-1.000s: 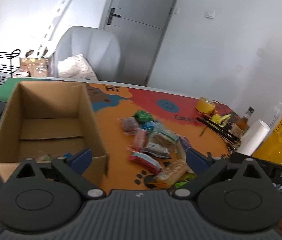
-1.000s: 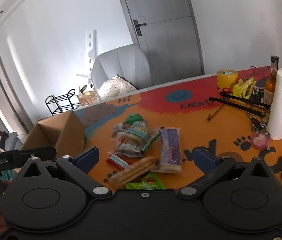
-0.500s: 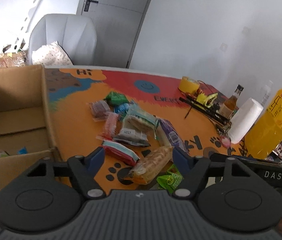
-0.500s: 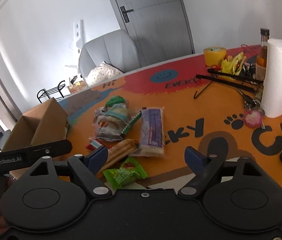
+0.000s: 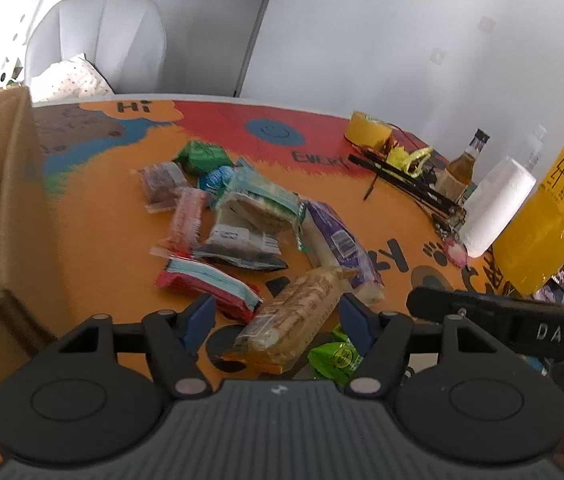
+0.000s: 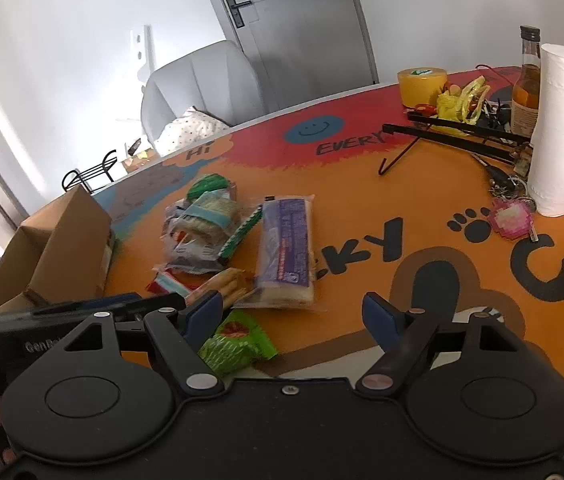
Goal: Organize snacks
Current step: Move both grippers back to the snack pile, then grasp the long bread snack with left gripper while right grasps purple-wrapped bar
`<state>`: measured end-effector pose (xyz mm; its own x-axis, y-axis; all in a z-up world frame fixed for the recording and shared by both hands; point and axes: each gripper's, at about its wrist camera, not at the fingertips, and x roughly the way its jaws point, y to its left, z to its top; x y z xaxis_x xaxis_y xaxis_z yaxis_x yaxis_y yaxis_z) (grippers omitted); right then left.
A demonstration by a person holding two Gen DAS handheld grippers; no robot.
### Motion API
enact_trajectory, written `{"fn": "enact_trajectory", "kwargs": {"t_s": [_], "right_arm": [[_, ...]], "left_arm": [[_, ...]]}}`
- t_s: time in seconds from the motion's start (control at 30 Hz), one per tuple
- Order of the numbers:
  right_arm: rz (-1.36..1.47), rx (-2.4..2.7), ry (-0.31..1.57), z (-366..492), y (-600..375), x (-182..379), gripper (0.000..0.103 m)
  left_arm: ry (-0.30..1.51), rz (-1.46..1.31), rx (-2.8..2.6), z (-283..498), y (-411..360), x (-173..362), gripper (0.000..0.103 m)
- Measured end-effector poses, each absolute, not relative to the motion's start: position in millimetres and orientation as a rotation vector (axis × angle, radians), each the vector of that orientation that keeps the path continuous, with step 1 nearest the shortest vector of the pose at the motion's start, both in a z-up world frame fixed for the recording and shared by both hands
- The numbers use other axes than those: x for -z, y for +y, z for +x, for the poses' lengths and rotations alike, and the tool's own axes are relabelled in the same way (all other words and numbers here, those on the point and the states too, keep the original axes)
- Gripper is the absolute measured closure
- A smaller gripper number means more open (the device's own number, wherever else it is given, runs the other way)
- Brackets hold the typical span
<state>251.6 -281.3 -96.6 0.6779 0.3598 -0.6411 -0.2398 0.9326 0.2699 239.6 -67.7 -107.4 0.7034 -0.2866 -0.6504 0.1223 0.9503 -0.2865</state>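
Observation:
Several snack packets lie in a pile on the orange table mat. My left gripper (image 5: pixel 277 316) is open, its blue pads either side of a tan cracker packet (image 5: pixel 298 316). A red and blue packet (image 5: pixel 205 280) lies left of it, a purple packet (image 5: pixel 338 240) beyond, a green packet (image 5: pixel 334 356) to the right. The open cardboard box (image 5: pixel 13 200) stands at the left. My right gripper (image 6: pixel 292 312) is open and empty, over the mat near the purple packet (image 6: pixel 286 248) and the green packet (image 6: pixel 233 340). The box also shows in the right wrist view (image 6: pixel 53 248).
A paper towel roll (image 5: pixel 498 204), a yellow drink bottle (image 5: pixel 550 220), a brown glass bottle (image 5: pixel 466 160), a yellow tape roll (image 5: pixel 368 130) and a black folding stand (image 5: pixel 410 184) stand at the right of the table. A grey chair (image 5: pixel 101 40) is behind the table.
My left gripper has swung right from the box to the snack pile and come down around the cracker packet. My right gripper has moved forward and lower towards the pile.

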Motion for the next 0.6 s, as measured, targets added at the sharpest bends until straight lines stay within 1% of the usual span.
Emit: {"fn": "enact_trajectory", "kwargs": {"t_s": [0.17,0.27,0.3,0.33,0.43,0.6], "right_arm": [[0.168,-0.334,0.755,258,-283,96,0.027],[0.164,-0.337,0.751,258,-283,96,0.027],[0.165,-0.339,0.751,259,-283,96,0.027],[0.166,-0.338,0.752,259,-283,97,0.027],[0.171,-0.341,0.756,262,-283,99,0.027],[0.177,-0.348,0.752,268,-279,103,0.027]], "left_arm": [[0.805,-0.223,0.238,249,-76,121,0.041],[0.816,-0.214,0.226,252,-78,126,0.051],[0.817,-0.208,0.219,252,-78,126,0.057],[0.819,-0.224,0.226,251,-77,126,0.061],[0.82,-0.236,0.237,249,-76,123,0.066],[0.792,-0.249,0.239,242,-74,115,0.07]]}}
